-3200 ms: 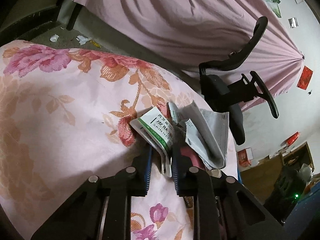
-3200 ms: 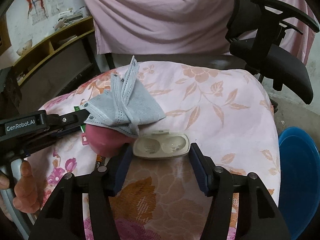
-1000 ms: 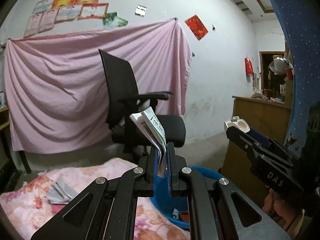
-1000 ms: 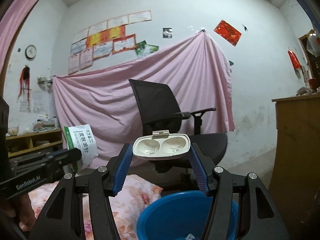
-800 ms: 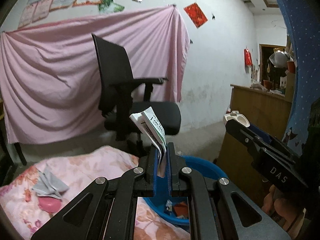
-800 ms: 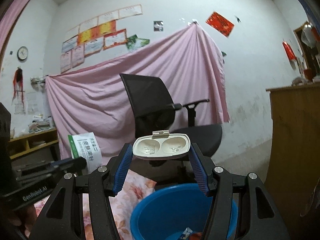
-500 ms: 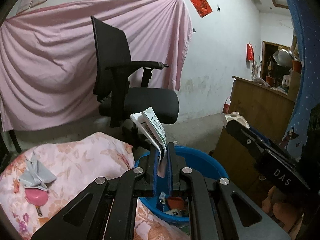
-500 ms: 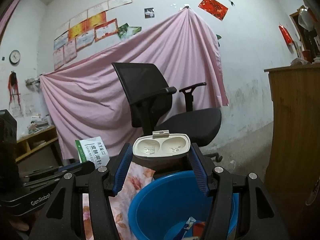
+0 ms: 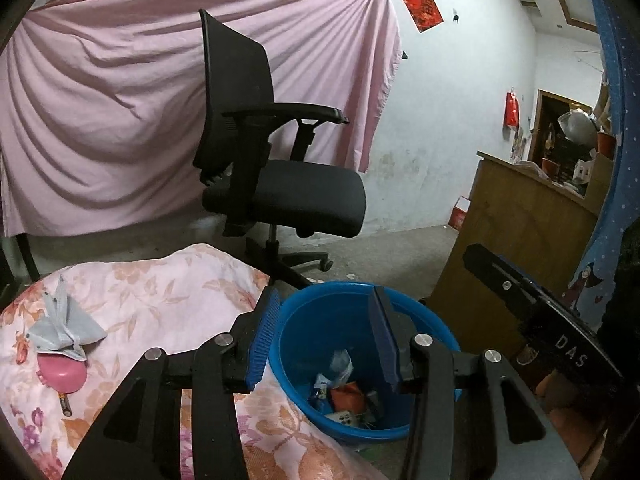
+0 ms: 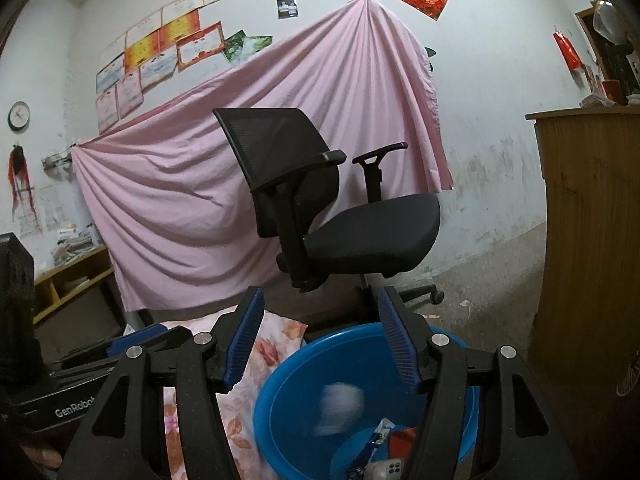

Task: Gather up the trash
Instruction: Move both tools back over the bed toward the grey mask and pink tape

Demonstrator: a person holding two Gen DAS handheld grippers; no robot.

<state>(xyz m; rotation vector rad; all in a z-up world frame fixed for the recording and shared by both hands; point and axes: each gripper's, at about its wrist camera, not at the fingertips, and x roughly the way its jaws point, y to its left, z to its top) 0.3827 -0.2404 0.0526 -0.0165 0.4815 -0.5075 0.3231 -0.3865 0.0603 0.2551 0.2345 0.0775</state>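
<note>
A blue bin (image 9: 320, 312) stands on the floor beside the floral-covered table (image 9: 160, 300) and holds several pieces of trash (image 9: 344, 392). My left gripper (image 9: 324, 338) is open and empty above the bin. My right gripper (image 10: 320, 340) is open and empty above the same bin (image 10: 288, 384); a blurred white item (image 10: 340, 400) is falling into it. A grey face mask (image 9: 64, 328) lies over a pink object (image 9: 62, 374) on the table's left. The right gripper's body (image 9: 540, 312) shows at the right of the left wrist view.
A black office chair (image 9: 272, 168) stands behind the bin before a pink curtain (image 9: 100, 100). A wooden cabinet (image 9: 512, 248) is to the bin's right. A small battery-like item (image 9: 64, 404) lies near the pink object. Shelves (image 10: 68, 284) are at the left.
Both grippers have opened over the bin. The green-and-white packet left the left gripper and the white case left the right gripper; both dropped toward the bin.
</note>
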